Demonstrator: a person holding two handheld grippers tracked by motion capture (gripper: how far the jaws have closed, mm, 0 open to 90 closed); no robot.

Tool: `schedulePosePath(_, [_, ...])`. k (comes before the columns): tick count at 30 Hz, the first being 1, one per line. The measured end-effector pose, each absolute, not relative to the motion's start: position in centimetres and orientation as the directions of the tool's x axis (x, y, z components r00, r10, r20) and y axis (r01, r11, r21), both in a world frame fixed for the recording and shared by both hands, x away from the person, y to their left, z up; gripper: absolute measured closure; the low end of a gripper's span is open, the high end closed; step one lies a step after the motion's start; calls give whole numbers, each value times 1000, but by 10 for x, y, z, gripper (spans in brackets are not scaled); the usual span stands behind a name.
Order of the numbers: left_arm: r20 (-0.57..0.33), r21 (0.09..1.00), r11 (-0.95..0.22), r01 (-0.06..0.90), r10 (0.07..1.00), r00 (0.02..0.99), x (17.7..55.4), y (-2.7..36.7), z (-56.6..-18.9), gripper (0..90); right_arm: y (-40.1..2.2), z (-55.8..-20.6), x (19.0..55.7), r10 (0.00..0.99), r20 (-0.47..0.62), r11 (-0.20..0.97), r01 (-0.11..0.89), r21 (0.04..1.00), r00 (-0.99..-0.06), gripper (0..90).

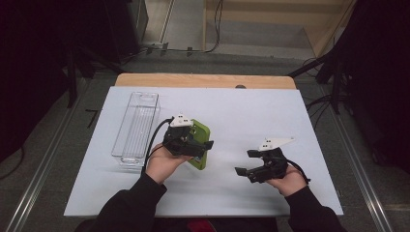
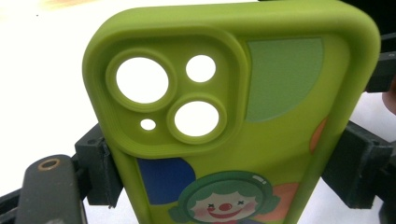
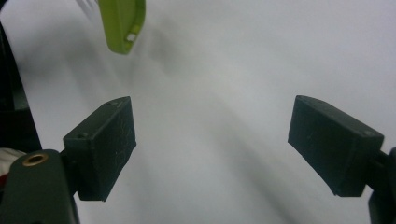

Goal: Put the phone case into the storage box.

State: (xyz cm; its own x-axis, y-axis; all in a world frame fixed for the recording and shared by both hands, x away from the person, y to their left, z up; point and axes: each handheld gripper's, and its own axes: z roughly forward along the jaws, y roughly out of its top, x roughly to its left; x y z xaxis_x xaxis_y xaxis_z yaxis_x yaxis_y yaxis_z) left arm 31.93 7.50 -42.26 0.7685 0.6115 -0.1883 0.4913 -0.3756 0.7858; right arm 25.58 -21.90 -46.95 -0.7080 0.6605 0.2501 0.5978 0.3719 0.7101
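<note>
the left gripper (image 1: 205,145) is clamped on a green phone case (image 1: 201,145), its two pads pressing the case's long edges; the left gripper view brings out what the high view cannot: the case (image 2: 261,140) stands upright between the jaws with its back to the camera, four lens cut-outs near the top, a clown face low down beside blue, orange and pale green patches; the right gripper (image 1: 244,163) sits well to the right of the case, jaws apart with nothing between them; the right gripper view shows one end of the case (image 3: 122,23) far ahead, up and to the left of those jaws, over the white table sheet (image 3: 224,93); a clear plastic tray (image 1: 136,126) lies just left of the left gripper, and nothing can be made out inside it.
</note>
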Motion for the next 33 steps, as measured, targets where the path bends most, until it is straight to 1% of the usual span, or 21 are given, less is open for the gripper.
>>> schedulePosePath(2, [-182,788,-380,484,607,773,319,74,-422,160,-222,-472,254,670,246,372,603,706,-701,136])
schedulePosePath(14, [-214,770,-393,503,584,783,322,77,-422,160,-235,-488,242,724,263,331,655,679,-637,136])
schedulePosePath(20, [-218,767,-391,509,586,780,325,81,-417,160,-243,-492,237,741,268,313,669,674,-616,136])
schedulePosePath(33, [-223,757,-414,507,565,794,328,93,-402,160,-250,-497,236,753,272,296,677,674,-599,136])
